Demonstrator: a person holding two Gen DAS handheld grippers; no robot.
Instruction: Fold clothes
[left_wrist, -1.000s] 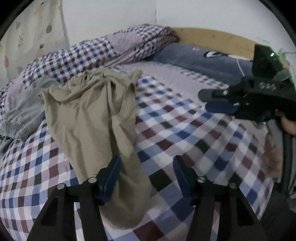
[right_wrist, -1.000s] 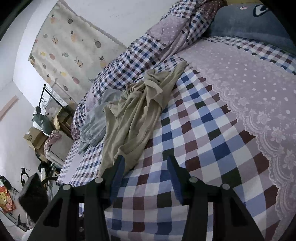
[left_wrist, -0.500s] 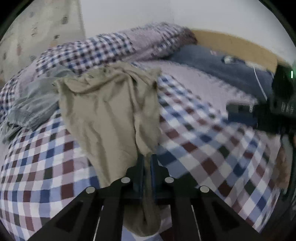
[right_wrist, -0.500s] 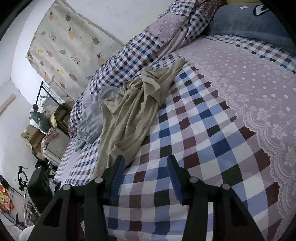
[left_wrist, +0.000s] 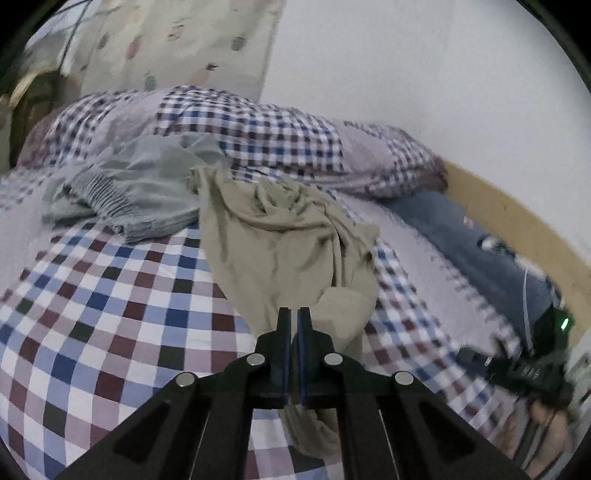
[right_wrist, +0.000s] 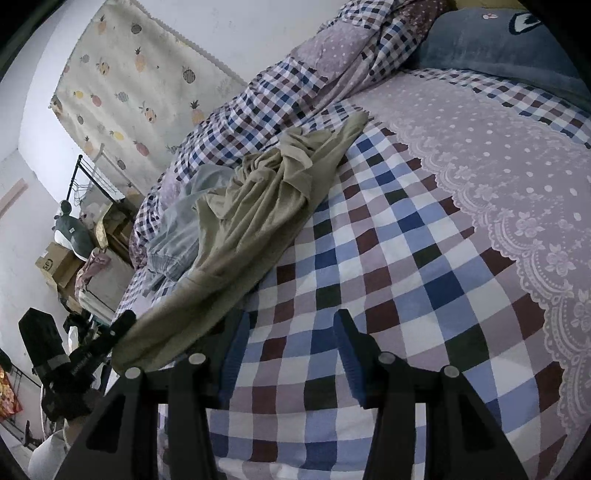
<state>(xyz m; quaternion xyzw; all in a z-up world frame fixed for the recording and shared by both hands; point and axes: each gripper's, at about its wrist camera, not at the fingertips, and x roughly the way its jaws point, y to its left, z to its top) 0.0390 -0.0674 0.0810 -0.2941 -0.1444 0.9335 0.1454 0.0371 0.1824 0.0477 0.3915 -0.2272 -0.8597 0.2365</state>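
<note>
Dim, flat indoor light with soft shadows; strong fisheye bending and dark corners, left view motion-blurred at its edges

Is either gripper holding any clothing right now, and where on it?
The left gripper is shut on the near end of the khaki garment. The right gripper is open above the checked bedsheet, holding nothing.

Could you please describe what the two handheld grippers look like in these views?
Both are matte black plastic. The left gripper and right gripper each have two angular linkage arms with round silver pivot pins, ending in flat fingers faced with blue pads. Seen from the left wrist camera, the right one's boxy black body carries a small green light and white markings.
</note>
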